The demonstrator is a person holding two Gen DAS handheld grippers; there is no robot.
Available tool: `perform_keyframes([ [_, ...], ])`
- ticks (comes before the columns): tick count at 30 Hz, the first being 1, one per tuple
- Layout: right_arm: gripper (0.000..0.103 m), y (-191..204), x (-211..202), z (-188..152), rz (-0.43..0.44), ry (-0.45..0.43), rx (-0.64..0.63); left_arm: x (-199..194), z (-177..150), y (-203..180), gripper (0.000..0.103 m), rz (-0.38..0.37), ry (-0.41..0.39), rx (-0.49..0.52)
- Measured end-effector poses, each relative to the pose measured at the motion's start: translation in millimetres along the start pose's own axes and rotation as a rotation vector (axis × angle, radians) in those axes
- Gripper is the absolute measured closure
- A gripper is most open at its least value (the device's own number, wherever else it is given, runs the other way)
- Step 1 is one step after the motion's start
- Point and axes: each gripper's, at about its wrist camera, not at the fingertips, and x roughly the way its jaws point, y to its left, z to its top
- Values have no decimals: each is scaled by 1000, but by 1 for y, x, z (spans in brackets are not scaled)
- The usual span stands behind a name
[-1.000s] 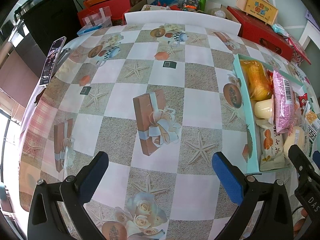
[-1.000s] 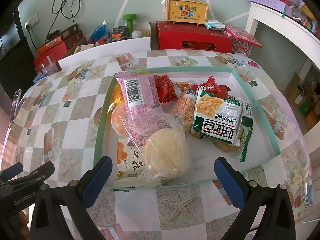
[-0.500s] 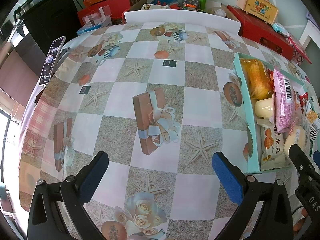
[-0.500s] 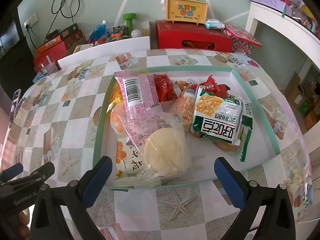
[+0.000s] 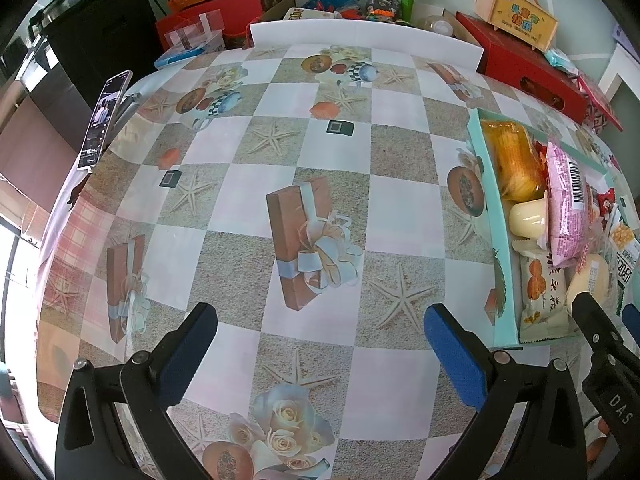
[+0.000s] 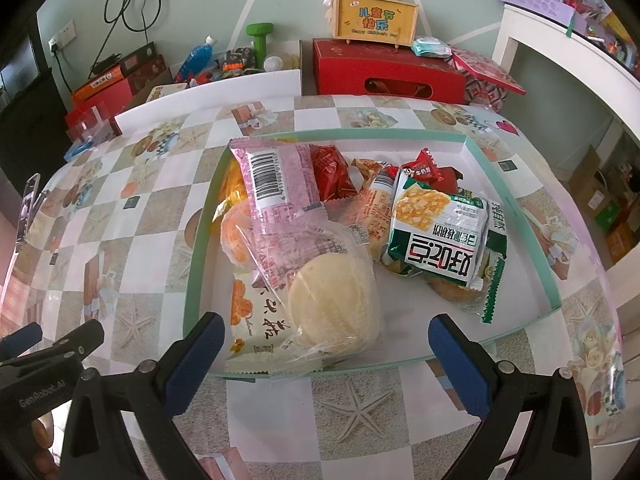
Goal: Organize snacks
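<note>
A shallow mint-green tray (image 6: pixel 200 236) on the patterned table holds a heap of snacks: a pink barcode packet (image 6: pixel 276 184), a clear-wrapped round bun (image 6: pixel 332 304), a green and white packet (image 6: pixel 444 240), red wrappers (image 6: pixel 332 172) and an orange-print pack (image 6: pixel 256 320). My right gripper (image 6: pixel 322 352) is open and empty, just before the tray's near rim. My left gripper (image 5: pixel 318 344) is open and empty over bare tablecloth, left of the tray (image 5: pixel 490 200).
A phone (image 5: pixel 104 120) stands at the table's left edge. A white board (image 5: pixel 360 36) lines the far edge. Red boxes (image 6: pixel 384 72), a yellow gift box (image 6: pixel 376 20), a green dumbbell (image 6: pixel 260 36) and a bottle sit behind. A white shelf (image 6: pixel 568 52) stands right.
</note>
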Motion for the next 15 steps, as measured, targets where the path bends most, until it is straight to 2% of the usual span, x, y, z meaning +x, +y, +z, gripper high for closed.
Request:
perform_keyframes([
  [15, 0, -1, 0, 1, -1, 2, 2, 1, -1, 0, 0, 1, 4, -5],
])
